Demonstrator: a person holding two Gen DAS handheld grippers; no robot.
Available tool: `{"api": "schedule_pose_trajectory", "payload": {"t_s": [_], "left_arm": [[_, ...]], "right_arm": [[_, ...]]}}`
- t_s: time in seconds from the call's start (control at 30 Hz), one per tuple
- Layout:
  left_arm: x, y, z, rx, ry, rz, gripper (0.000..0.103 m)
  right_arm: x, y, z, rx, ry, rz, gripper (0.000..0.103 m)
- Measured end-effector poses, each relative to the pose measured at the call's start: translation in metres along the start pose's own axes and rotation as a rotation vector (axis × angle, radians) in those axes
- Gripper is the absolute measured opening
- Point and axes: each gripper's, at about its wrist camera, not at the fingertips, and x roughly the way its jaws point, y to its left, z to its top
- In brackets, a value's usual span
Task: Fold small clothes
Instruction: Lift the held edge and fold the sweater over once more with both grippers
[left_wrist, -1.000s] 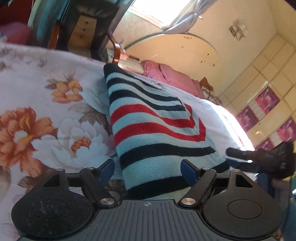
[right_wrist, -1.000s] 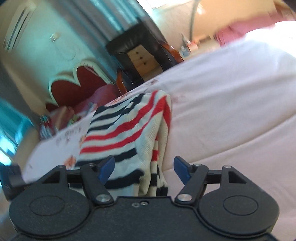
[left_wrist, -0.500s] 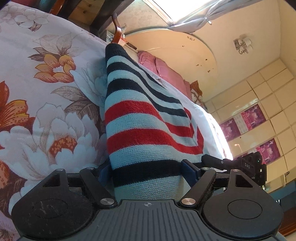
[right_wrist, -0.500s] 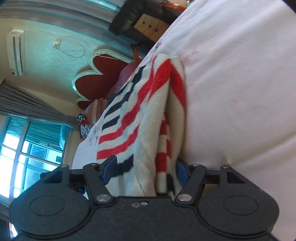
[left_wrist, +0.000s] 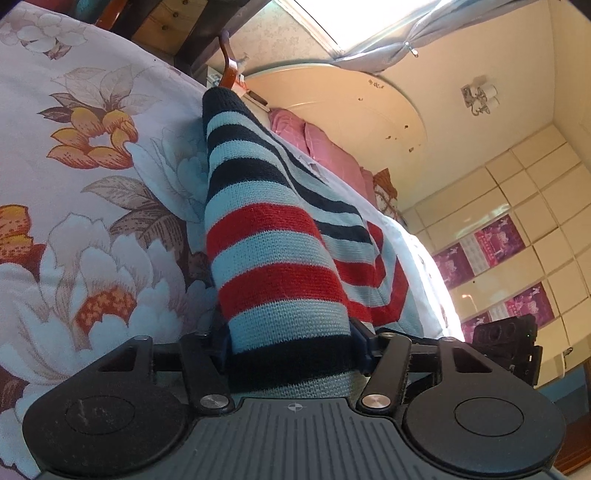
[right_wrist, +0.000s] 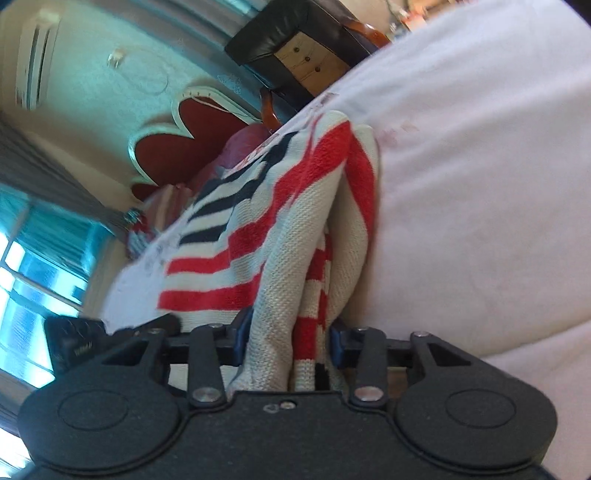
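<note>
From my left wrist camera, I see the left gripper with its jaws just closed in on the near edge of the striped sweater. The knit bunches between the blue pads and both pads press into it, so I count this as a grip. The sweater lies on the floral bedspread, running away from me toward the far edge of the bed, where pink pillows sit. At the right edge of this view I can make out the other gripper's black body low beside the cloth.

From my right wrist camera, the right gripper has also just drawn its jaws in, and several layers of the same sweater are pinched between its pads. Here the cloth shows a doubled-over side, so I judge one fold is already in. The white sheet lies bare to the right of the garment.

As I read it, both near corners are now secured and the garment is still flat on the bed. What remains is to lift this near edge and carry it toward the far end, then lay it down and release.
</note>
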Motion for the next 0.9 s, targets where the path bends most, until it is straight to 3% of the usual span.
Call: {"api": "schedule_pose_trajectory", "payload": {"t_s": [0.13, 0.53, 0.7, 0.9], "left_arm": [[-0.005, -0.012, 0.001, 0.033, -0.019, 0.007, 0.047], [-0.075, -0.040, 0.023, 0.120, -0.079, -0.045, 0.047], [-0.121, -0.017, 0.027, 0.109, -0.114, -0.045, 0.047], [-0.196, 0.044, 0.022, 0.087, -0.153, 0.012, 0.047]], "right_arm": [[-0.010, 0.019, -0.003, -0.049, -0.036, -0.031, 0.034], [-0.042, 0.090, -0.011, -0.188, -0.124, -0.027, 0.034], [-0.023, 0.131, -0.011, -0.254, -0.131, -0.002, 0.034], [0.039, 0.179, -0.022, -0.317, -0.085, 0.073, 0.034]]}}
